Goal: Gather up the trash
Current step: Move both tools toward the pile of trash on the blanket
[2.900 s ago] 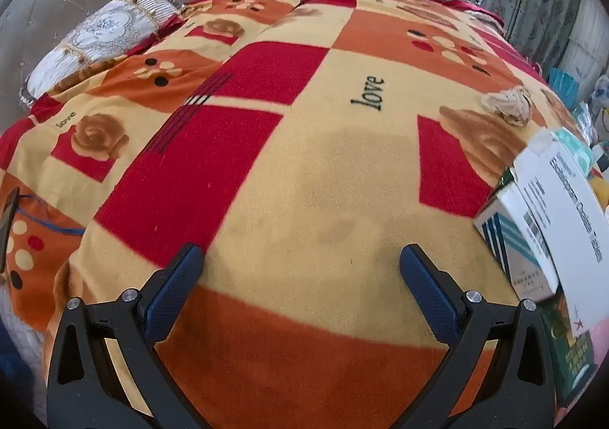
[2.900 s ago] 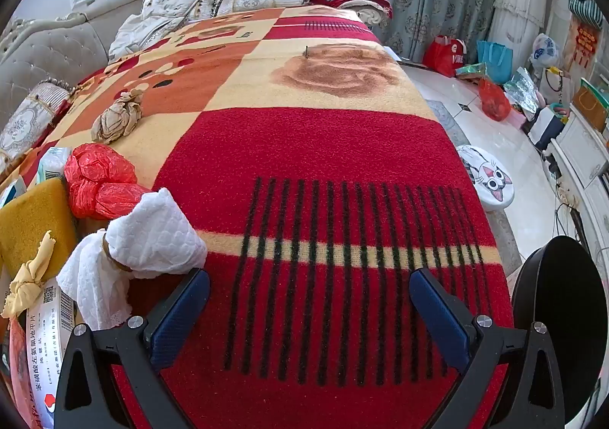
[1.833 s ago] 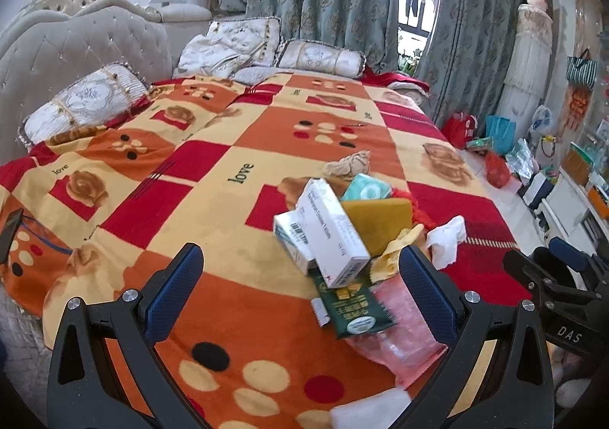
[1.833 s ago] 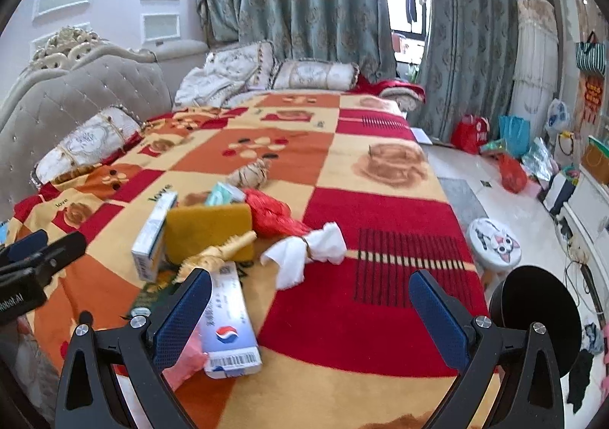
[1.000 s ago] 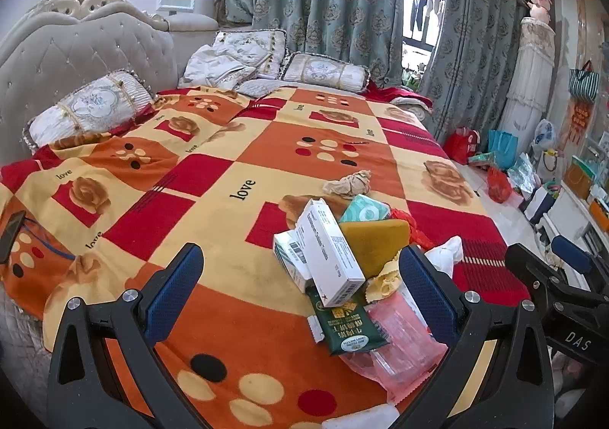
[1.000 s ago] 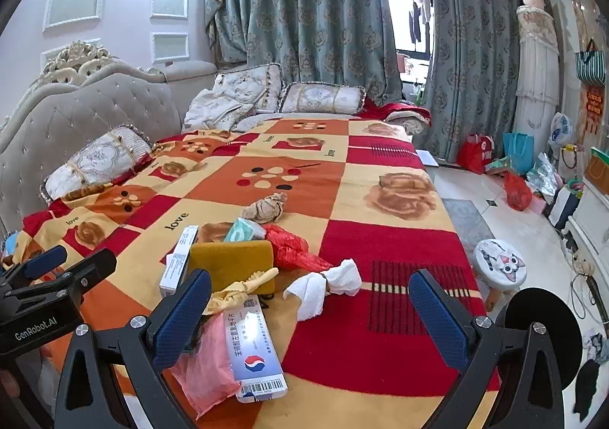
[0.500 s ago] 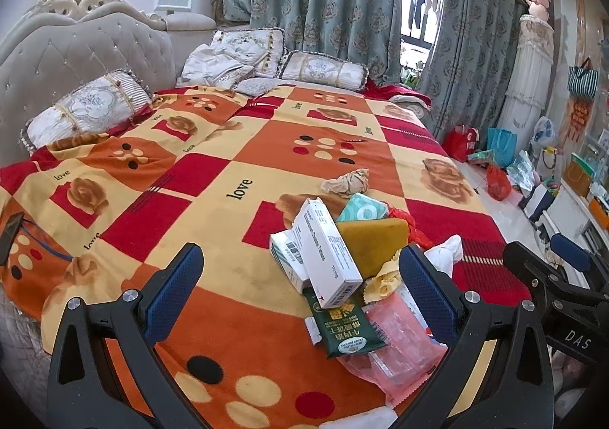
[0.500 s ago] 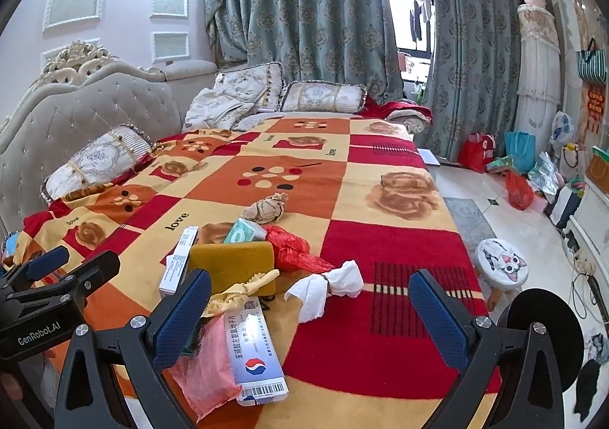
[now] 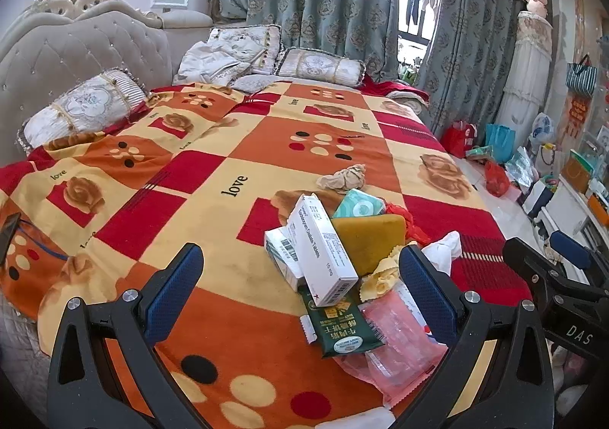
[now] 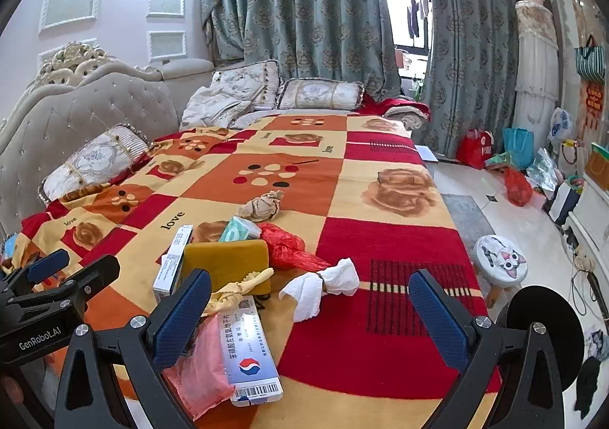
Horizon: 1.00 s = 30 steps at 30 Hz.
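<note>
Both the left gripper (image 9: 300, 284) and right gripper (image 10: 310, 309) hover wide and empty above the near edge of the patchwork fleece blanket (image 10: 384, 238), where boxes, wrappers and a crumpled white tissue (image 10: 321, 286) (outermost, easiest first) lie heaped.

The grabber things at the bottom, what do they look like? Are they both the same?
Yes, they match. The left gripper and the right gripper each have a black frame with triangle cut-outs, silver bolts, and two fingers with bumpy dark blue pads. White lettering on their sides reads "GenRobot.AI" on the left and "DAS" on the right. No cables or sleeves show.
</note>
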{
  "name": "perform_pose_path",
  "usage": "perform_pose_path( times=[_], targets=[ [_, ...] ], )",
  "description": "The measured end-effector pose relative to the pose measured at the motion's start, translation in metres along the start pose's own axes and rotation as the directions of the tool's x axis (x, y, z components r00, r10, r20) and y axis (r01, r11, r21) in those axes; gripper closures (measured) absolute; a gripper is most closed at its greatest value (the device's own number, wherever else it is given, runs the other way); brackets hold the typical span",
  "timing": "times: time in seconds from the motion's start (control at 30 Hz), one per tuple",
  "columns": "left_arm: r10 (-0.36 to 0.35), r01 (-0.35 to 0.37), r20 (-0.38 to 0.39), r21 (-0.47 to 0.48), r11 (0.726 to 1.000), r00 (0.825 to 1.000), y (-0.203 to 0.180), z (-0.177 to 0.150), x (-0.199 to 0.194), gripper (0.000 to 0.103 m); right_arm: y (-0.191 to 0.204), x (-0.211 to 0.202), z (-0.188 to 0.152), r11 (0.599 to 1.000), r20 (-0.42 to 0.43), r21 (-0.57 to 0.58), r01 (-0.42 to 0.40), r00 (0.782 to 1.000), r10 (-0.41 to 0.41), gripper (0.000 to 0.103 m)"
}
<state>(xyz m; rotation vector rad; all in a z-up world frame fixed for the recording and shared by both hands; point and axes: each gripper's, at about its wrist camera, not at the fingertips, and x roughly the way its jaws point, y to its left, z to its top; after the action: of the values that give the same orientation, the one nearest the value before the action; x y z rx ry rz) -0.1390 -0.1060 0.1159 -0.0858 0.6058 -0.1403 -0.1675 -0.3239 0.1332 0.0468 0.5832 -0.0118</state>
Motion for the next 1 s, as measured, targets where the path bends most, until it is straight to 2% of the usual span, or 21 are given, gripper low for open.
perform_pose_path(
  times=[1.0],
  targets=[
    [0.007,-0.007,-0.035,-0.012,1.000,0.999,0.0066,-0.0011,0.0035,0.001,0.0046,0.0042,-0.0073,0.999,-0.063,-0.024,-0.041,0.997,0.039,0.000]
  ],
)
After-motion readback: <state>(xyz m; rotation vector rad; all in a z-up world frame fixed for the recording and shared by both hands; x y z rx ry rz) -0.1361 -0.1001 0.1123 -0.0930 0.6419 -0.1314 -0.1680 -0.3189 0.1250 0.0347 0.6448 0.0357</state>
